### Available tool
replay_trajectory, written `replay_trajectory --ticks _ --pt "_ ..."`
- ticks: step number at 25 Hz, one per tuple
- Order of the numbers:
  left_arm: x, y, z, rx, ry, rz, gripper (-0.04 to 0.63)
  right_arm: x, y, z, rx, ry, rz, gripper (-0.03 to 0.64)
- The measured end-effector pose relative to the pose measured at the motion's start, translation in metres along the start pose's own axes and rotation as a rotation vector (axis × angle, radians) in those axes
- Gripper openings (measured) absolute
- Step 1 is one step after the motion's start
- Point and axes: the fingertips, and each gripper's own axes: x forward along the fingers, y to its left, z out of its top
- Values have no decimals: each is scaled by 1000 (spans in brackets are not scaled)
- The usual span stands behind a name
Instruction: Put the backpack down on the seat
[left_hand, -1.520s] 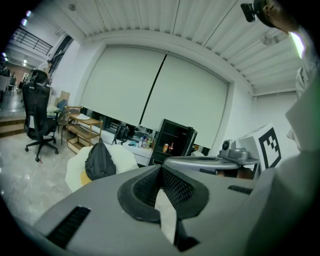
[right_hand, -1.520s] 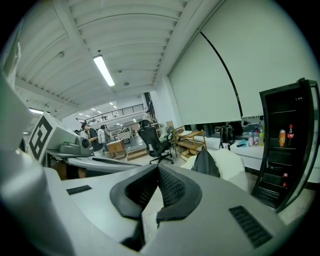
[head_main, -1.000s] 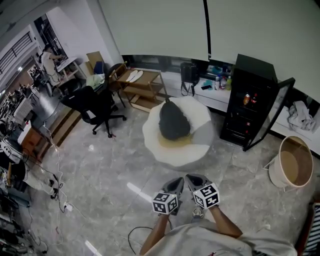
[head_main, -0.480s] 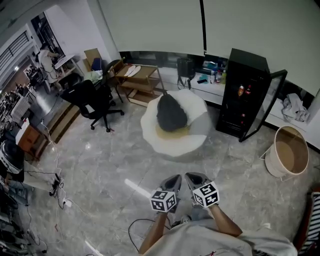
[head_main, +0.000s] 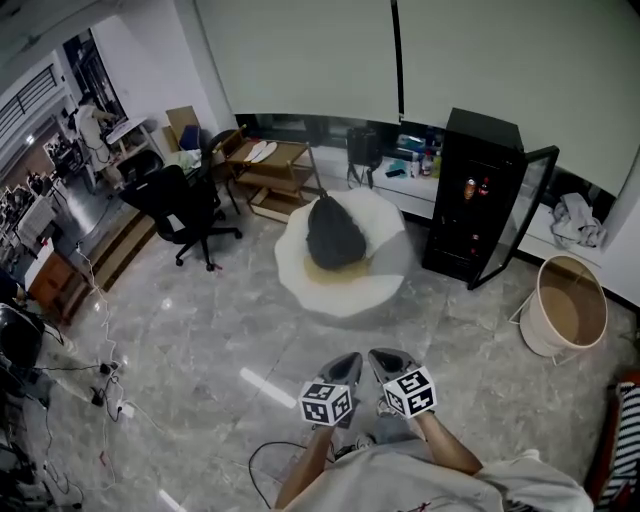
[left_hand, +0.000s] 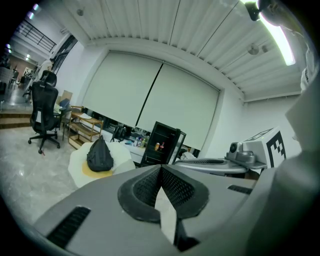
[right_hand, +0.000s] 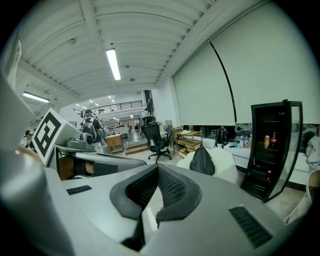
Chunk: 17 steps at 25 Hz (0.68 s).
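The dark grey backpack (head_main: 333, 233) stands upright on the white round seat (head_main: 385, 283), on its yellow cushion, in the middle of the room. It also shows as the backpack (left_hand: 99, 155) in the left gripper view and the backpack (right_hand: 202, 161) in the right gripper view. My left gripper (head_main: 346, 369) and right gripper (head_main: 387, 364) hang side by side close to my body, well short of the seat. Both are shut with nothing between the jaws, pads (left_hand: 176, 189) and pads (right_hand: 172, 188) meeting.
A black office chair (head_main: 181, 209) and a low wooden rack (head_main: 280, 175) stand left of the seat. A black fridge (head_main: 470, 209) with its door open is to the right, and a round beige bin (head_main: 565, 319) beyond. Cables (head_main: 262, 464) lie on the marble floor.
The view has drifted back slightly, so the seat and backpack sit a little higher and further left. Both grippers stay shut close to my body.
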Motion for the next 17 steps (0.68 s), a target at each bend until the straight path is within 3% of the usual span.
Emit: replay_trajectory --ticks 17 --pt "-10 -16 -18 -1 18 0 31 -15 11 -11 1 15 -1 28"
